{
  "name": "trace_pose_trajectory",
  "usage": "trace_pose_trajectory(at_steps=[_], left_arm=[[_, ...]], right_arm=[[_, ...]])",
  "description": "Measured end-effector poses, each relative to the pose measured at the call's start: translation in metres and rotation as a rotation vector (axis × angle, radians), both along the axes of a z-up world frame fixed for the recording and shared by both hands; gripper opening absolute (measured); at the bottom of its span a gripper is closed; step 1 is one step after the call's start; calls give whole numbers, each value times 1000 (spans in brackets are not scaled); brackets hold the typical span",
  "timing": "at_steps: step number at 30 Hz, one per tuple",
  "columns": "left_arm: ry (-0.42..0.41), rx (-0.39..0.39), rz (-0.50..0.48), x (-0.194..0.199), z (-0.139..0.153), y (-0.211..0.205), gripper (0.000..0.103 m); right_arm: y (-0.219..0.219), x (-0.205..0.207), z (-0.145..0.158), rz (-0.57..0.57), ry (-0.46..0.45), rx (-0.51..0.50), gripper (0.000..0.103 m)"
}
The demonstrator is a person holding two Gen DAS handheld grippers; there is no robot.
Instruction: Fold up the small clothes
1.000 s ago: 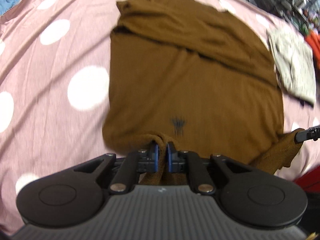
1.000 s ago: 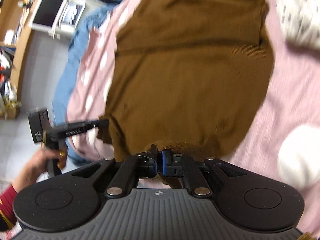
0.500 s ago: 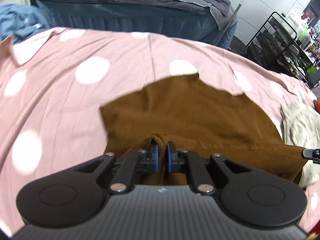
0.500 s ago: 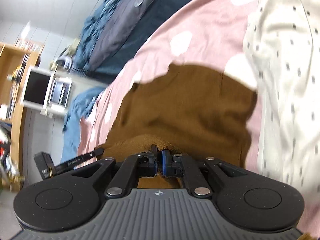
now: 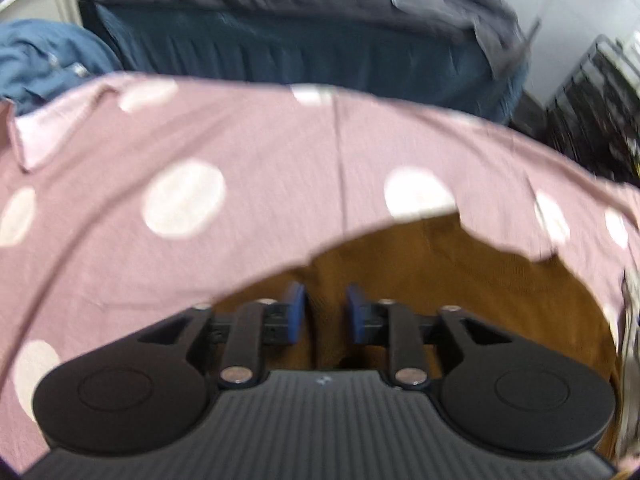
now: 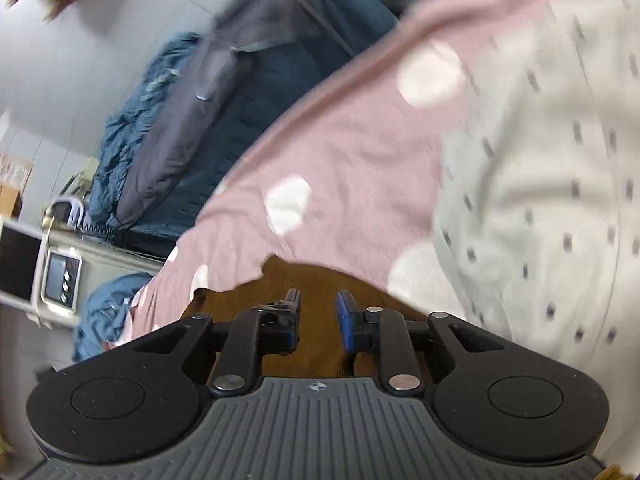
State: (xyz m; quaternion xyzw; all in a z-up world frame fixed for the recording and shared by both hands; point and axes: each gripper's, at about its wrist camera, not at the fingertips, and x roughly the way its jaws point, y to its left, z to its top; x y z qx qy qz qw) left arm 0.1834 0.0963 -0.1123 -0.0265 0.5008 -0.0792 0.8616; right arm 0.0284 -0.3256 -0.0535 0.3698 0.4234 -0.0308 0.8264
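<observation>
Lying flat on the pink polka-dot bedsheet (image 5: 248,216), brown garment (image 5: 460,280) sits just under both grippers. Left hand-held gripper (image 5: 325,312) jaws just opened, pads clear of the cloth fold between them. Right hand-held gripper (image 6: 318,320) likewise just opened, gripping nothing. White spotted garment (image 6: 552,184) just beside brown one.

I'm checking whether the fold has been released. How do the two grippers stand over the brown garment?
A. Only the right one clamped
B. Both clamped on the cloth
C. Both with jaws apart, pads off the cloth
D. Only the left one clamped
C: the left gripper and the right gripper have just been opening, each showing a gap between its blue pads, with the brown garment lying loose beneath.
</observation>
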Motion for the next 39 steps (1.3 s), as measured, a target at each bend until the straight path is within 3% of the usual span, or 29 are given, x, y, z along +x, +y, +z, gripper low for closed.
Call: trace_pose_trajectory(at_steps=[1, 2, 5, 6, 9, 14, 17, 21, 26, 31, 39], left_arm=[[-42, 21, 21, -3, 6, 2, 68], [-83, 43, 27, -7, 13, 5, 70], [-109, 88, -92, -23, 24, -2, 60], [-89, 102, -170, -31, 23, -9, 51], [-38, 152, -347, -60, 13, -33, 45], [-23, 267, -429, -90, -19, -56, 45], [-18, 272, -392, -87, -32, -56, 45], [-49, 260, -353, -70, -32, -58, 49], [-65, 265, -321, -39, -30, -68, 53], [-74, 260, -289, -2, -29, -80, 62], [-73, 336, -312, 35, -36, -94, 69]], right_arm=[[6, -2, 6, 59, -30, -43, 38], [13, -4, 11, 142, -53, -90, 37], [54, -9, 19, 443, -95, -228, 37], [68, -13, 17, 533, -98, -262, 37], [99, -24, -1, 682, -57, -257, 37], [110, -27, -40, 615, 76, -328, 36], [110, -18, -43, 562, 82, -372, 35], [107, -1, -41, 565, 79, -421, 31], [93, 25, -35, 513, 65, -459, 34], [76, 58, -34, 450, 73, -475, 36], [62, 92, -36, 404, 108, -518, 41]])
